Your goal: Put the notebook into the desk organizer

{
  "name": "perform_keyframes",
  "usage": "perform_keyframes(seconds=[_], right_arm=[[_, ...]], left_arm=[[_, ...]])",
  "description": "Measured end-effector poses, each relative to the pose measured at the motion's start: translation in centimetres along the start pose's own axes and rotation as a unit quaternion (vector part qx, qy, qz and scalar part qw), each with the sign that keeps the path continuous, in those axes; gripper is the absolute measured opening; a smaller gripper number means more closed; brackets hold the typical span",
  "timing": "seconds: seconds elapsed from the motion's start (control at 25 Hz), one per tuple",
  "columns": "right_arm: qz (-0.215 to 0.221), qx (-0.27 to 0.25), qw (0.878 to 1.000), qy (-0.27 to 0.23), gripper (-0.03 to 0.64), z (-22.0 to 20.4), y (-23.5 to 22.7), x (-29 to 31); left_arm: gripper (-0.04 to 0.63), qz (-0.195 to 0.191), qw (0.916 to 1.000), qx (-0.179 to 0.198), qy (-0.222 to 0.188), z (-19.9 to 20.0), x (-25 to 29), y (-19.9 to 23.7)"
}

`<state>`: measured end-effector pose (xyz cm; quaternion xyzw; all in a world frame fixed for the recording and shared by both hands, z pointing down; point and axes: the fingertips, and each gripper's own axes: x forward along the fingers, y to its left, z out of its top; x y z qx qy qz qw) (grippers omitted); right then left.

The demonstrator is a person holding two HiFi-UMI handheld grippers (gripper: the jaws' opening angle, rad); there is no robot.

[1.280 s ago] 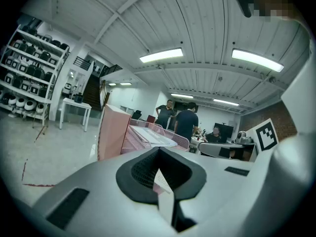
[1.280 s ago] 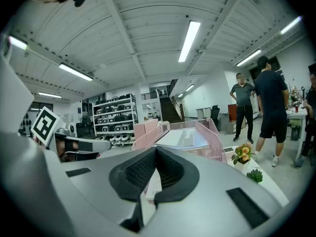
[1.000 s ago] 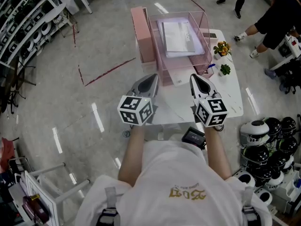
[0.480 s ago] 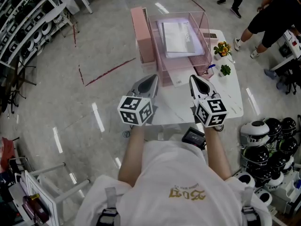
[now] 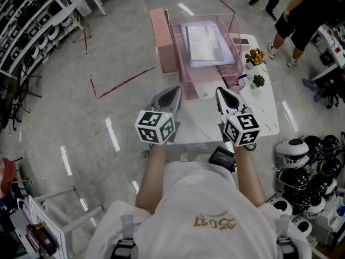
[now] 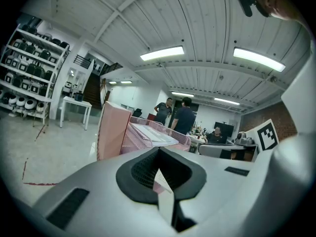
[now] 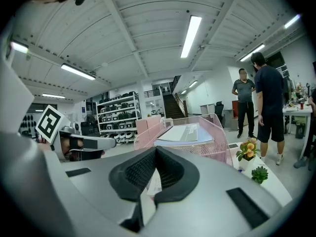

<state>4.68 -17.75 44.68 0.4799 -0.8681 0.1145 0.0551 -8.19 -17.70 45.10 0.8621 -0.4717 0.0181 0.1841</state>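
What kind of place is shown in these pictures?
Probably an indoor lab or workshop-style office: storage shelves full of helmet-like gear, a white table with a pink desk organizer, and ceiling strip lights.

The head view looks steeply down from above the person's shoulders onto the left tongs (image 5: 173, 89), the right tongs (image 5: 222, 90) and the white counter (image 5: 265, 106). Each gripper view sits low behind its own jaws, facing almost level. All three share the pink desk organizer (image 5: 185, 72), close ahead.
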Motion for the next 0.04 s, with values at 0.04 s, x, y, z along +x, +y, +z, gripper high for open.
perform_keyframes(seconds=[0.04], right_arm=[[0.003, 0.002, 1.0, -0.001, 0.011, -0.01, 0.05, 0.0]], left_arm=[[0.014, 0.0, 1.0, 0.0, 0.0, 0.0, 0.01, 0.0]])
